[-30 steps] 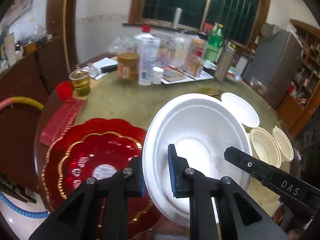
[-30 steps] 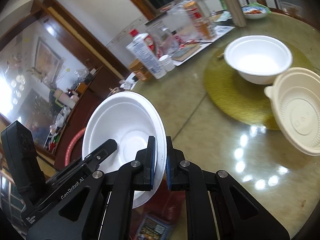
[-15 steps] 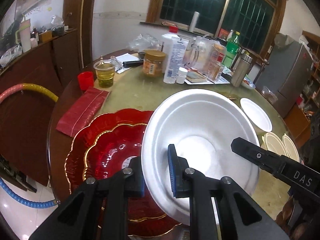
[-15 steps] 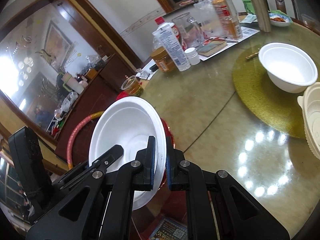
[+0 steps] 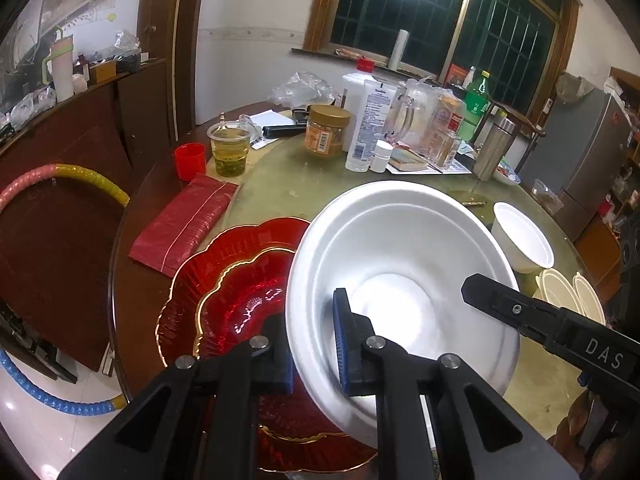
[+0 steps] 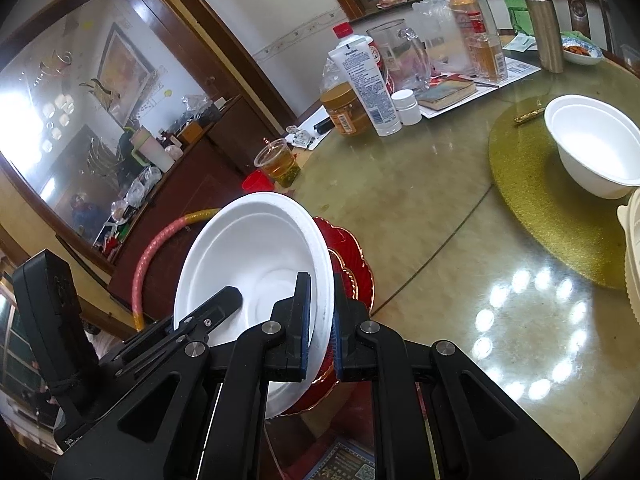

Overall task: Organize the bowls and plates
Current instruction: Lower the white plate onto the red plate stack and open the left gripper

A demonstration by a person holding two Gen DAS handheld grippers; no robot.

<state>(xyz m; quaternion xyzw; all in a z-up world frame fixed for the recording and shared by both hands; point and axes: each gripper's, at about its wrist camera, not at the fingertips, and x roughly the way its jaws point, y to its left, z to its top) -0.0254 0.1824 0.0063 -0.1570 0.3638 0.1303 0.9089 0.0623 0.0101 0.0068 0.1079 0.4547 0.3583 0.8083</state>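
Observation:
A white foam bowl (image 5: 400, 264) hangs tilted in the air between both grippers, above the right part of a stack of red gold-rimmed plates (image 5: 240, 280). My left gripper (image 5: 312, 312) pinches the bowl's near-left rim and its jaws are closing on it. The right gripper (image 6: 322, 280) is shut on the opposite rim of the bowl (image 6: 248, 248), with the red plates (image 6: 352, 256) showing behind it. A second white bowl (image 6: 592, 148) sits on a gold mat (image 6: 532, 200). Beige lidded containers (image 5: 560, 292) lie to the right of it.
At the table's far side stand a lotion bottle (image 5: 368, 124), a brown jar (image 5: 326, 128), a glass jug (image 5: 408, 112), a steel flask (image 5: 494, 148), a cup of tea (image 5: 230, 148) and a red cup (image 5: 190, 160). A red packet (image 5: 188, 224) lies left of the plates.
Both grippers have carried the bowl leftward together, so it now overlaps more of the red plates. The grip on both rims looks the same.

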